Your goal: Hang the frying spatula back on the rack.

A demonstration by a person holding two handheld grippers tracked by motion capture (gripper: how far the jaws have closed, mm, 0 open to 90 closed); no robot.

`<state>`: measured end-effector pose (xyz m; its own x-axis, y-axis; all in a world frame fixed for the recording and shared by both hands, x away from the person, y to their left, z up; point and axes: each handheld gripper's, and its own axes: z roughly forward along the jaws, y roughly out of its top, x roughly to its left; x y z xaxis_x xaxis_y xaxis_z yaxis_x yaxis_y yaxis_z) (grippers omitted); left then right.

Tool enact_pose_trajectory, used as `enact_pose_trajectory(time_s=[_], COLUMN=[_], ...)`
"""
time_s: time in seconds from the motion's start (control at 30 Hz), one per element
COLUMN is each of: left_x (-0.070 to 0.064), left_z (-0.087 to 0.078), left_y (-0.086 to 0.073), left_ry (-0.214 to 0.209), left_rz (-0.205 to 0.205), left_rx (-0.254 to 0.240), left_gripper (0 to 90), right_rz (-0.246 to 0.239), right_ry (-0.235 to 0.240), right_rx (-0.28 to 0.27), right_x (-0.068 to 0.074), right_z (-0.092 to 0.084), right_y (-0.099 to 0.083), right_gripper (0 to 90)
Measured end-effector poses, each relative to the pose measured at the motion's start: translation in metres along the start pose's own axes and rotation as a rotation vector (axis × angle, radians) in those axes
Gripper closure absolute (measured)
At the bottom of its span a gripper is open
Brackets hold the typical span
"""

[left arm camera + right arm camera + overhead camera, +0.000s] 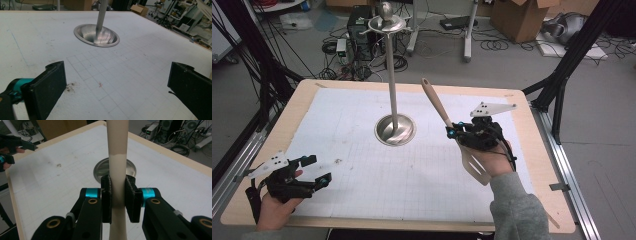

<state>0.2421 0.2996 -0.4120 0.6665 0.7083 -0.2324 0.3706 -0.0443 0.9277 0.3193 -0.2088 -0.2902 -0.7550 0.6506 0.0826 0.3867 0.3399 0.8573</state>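
- High view: spatula (447, 119) is off the table, right of the stand (394, 75), handle end up and tilted toward the stand's top, slotted blade hanging low by the person's right hand.
- Right gripper (455, 132) is clamped on the spatula's neck, between handle and blade; right gripper view has both pads (107, 195) pressed flat on the pale shaft (117, 157), stand base (100, 170) just behind it.
- Likely step: hang the spatula on the hook ring (387, 23) at the top of the stand. No hanging hole is visible on the handle end, too small to tell.
- Do it well: keep the clamp firm, since the blade is heavy below the grip and may swing; raise the handle end above the ring before moving in toward the pole.
- Risk: knocking the thin pole and tipping the stand.
- Left gripper (318, 170) sits well left of the stand, low over the table mat (362, 200), pads spread wide with nothing between; it could steady the stand base (96, 35).
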Motion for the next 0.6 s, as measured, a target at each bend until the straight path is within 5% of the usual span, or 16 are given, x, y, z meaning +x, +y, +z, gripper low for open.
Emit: enact_pose_trajectory(time_s=[0.6], left_x=[0.002], left_z=[0.002], left_y=[-0.001], left_ry=[-0.004], left_rz=[-0.008], left_rx=[0.002], left_gripper=[2.5], right_rz=[-0.008], right_ry=[0.013], right_rx=[-0.042], right_x=[-0.005], right_z=[-0.008], right_y=[0.030], right_gripper=[77.9])
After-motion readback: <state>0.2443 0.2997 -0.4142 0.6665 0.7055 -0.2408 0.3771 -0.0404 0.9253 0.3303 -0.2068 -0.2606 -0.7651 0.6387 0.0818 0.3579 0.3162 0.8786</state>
